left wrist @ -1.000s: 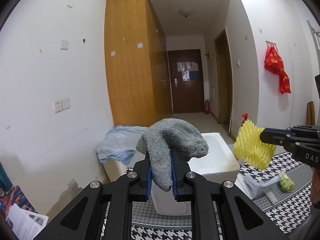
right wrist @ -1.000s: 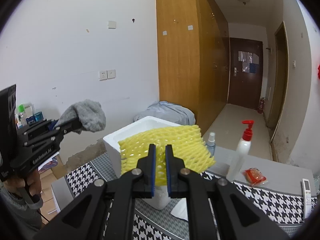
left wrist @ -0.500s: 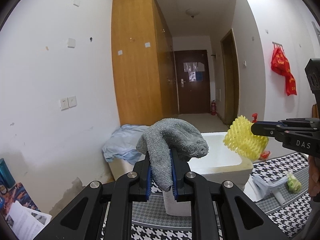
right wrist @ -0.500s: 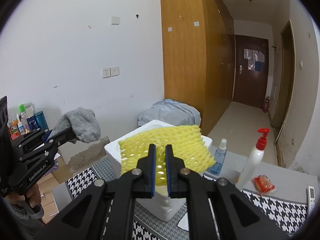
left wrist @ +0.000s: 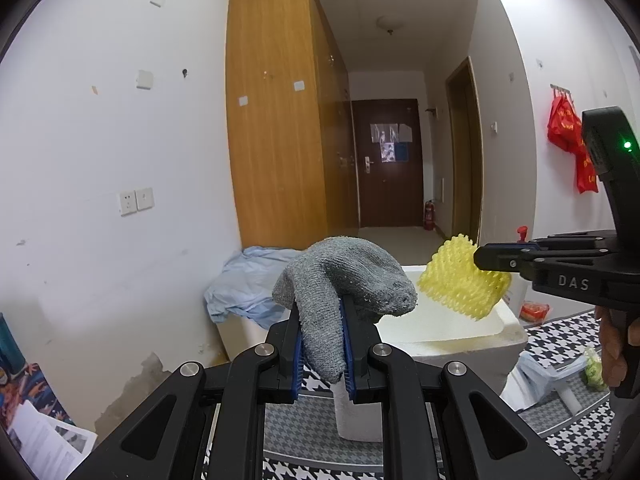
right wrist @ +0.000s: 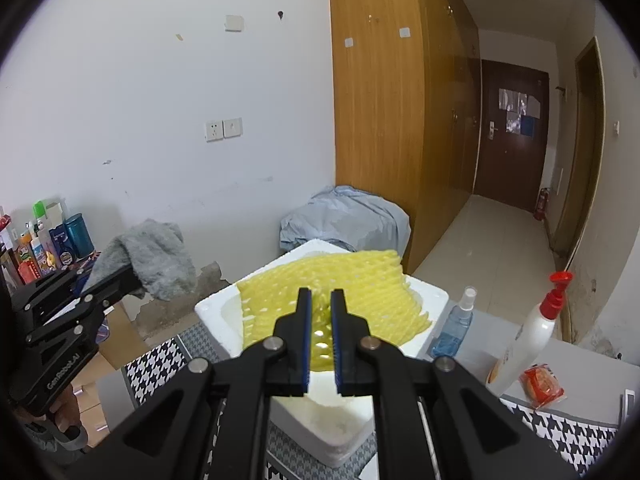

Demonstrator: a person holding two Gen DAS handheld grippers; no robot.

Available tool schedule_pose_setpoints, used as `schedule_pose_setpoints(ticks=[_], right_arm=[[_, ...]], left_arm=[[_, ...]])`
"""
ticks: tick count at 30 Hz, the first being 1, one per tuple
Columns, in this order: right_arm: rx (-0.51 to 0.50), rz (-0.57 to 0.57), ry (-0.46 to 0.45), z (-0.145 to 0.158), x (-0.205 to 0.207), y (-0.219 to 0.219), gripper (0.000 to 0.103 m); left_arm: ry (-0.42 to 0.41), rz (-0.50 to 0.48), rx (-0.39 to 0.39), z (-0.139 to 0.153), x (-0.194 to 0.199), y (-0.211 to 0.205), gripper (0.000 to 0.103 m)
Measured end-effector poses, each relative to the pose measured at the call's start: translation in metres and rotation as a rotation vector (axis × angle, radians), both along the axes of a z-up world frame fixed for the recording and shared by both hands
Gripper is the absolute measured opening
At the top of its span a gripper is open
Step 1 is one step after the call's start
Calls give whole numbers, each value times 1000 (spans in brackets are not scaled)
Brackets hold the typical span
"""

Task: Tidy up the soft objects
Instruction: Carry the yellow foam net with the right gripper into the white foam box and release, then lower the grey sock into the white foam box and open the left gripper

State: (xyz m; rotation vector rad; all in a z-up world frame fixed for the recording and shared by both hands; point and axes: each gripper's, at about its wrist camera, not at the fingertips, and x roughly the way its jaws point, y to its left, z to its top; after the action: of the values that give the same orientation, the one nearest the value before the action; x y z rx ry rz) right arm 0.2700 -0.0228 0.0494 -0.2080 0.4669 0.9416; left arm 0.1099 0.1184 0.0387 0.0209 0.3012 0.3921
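Right gripper clenched yellow foam fruit net above open white styrofoam box, likely for drop-in; left gripper clamped grey knitted cloth, waiting alongside.

**Readable markings on the two grippers**

The letters "DAS" are seen in pale print on the black side of the right gripper, in the left wrist view. On the side of the left gripper, in the right wrist view, "GenRobot.AI" is printed — small, and read with some difficulty. Labels on the bottles and papers on the door cannot be read.
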Motion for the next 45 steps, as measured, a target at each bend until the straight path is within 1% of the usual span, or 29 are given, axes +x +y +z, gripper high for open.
schedule_pose_setpoints(ticks=[6,11,13,14,15,16,17,19,20,21,23,26,29,32,33,37,45], right_arm=[[-20,-5,30,-5,11,11,12],[-41,-6,22,-7,15,18,13],[-50,-28,15,-9,14,19,19],[-58,-40,9,-9,14,20,28],[-63,-46,9,-9,15,20,45],[-56,-43,18,-9,17,19,53],[-47,-40,22,-9,17,18,64],[-43,-45,19,-7,16,16,65],[-42,-43,17,-7,16,16,67],[-40,-42,15,-6,16,15,72],[-37,-47,10,-5,15,13,76],[-38,-50,10,-4,14,12,87],[-40,-52,6,-2,13,10,92],[-41,-70,8,0,12,7,101],[-44,-79,7,0,12,7,102],[-37,-91,-21,3,8,0,102],[-35,-119,-27,4,4,-14,102]], left_arm=[[2,6,-8,-3,1,7,17],[12,11,-13,-4,4,10,17],[12,14,-19,-3,5,11,17],[11,14,-27,-2,6,12,17],[13,14,-28,-3,6,12,17],[14,13,-27,-3,6,12,17],[16,13,-26,-3,7,12,17],[22,12,-24,-3,8,13,17],[24,12,-25,-3,9,13,17],[26,11,-27,-3,10,13,17],[29,9,-26,-3,12,14,17],[33,-1,-28,-3,14,14,17],[35,-10,-32,-3,15,15,17],[38,-16,-34,-2,16,17,17],[40,-15,-30,-2,17,17,17],[42,-24,-31,-3,19,20,17],[46,-61,-25,-2,27,16,17]])
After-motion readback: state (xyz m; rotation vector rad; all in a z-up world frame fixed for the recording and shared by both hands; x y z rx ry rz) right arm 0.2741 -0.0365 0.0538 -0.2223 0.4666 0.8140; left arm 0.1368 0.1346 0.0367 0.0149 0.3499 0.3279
